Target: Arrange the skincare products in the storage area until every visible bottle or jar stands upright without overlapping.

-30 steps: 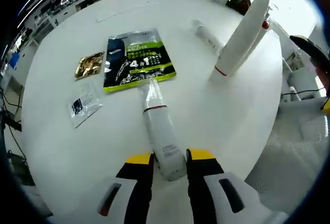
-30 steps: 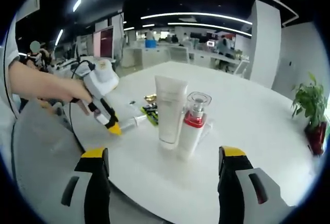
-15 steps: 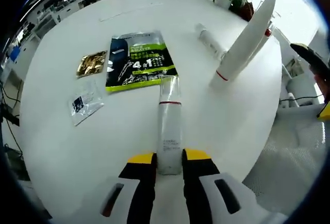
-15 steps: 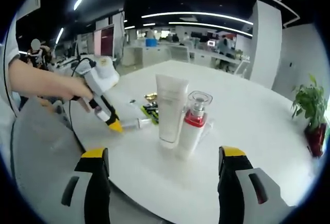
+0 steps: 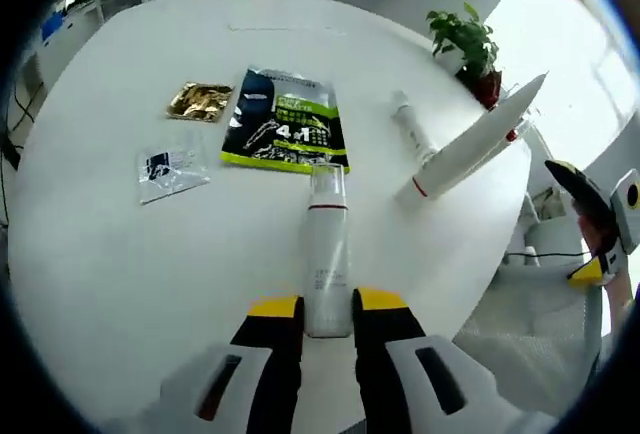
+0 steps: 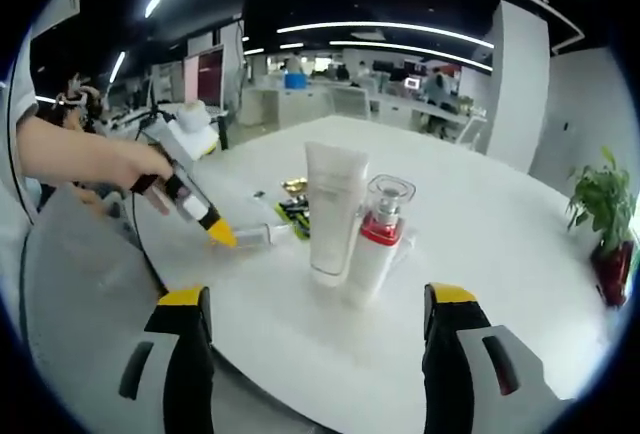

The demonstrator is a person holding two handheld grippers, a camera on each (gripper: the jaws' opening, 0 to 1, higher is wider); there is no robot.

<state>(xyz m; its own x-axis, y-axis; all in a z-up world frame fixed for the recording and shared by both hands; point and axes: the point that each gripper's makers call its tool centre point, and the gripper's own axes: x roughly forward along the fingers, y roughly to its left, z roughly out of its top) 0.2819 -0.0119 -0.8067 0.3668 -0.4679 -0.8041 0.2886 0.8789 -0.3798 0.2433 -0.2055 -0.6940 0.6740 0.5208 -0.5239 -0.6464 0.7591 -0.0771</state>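
Round white table (image 5: pixel 100 254). In the left gripper view the left gripper (image 5: pixel 327 306) has its yellow-tipped jaws drawn in tight on the base end of a white bottle (image 5: pixel 326 254), which lies along the tabletop with its clear cap pointing away, the cap end touching the near edge of a green-and-black sachet (image 5: pixel 285 122) lying flat. Left of the sachet, a small gold foil packet (image 5: pixel 200 100); nearer the camera, a clear sample packet (image 5: pixel 172 168) with a dark label, apart from both. Right of the sachet a slim white tube (image 5: pixel 412 137) lies on its side. Beyond it a tall white tube (image 5: pixel 477 142) stands on its cap, leaning in the fisheye, with a red-collared bottle partly hidden behind it. A potted plant (image 5: pixel 463 38) sits past the far table edge. The right gripper (image 5: pixel 592 254) comes in at the right edge of this view. In the right gripper view the right gripper (image 6: pixel 315 306) holds nothing, jaws spread wide, off the near table edge. Ahead of it the tall white tube (image 6: pixel 334 209) stands upright, touching or just beside the red-collared bottle (image 6: pixel 374 236) with its clear cap, also upright. To the left a person's hand (image 6: pixel 120 166) holds the left gripper (image 6: pixel 215 232) down at the table, clamped on the lying bottle (image 6: pixel 255 236), sachet edge just behind.
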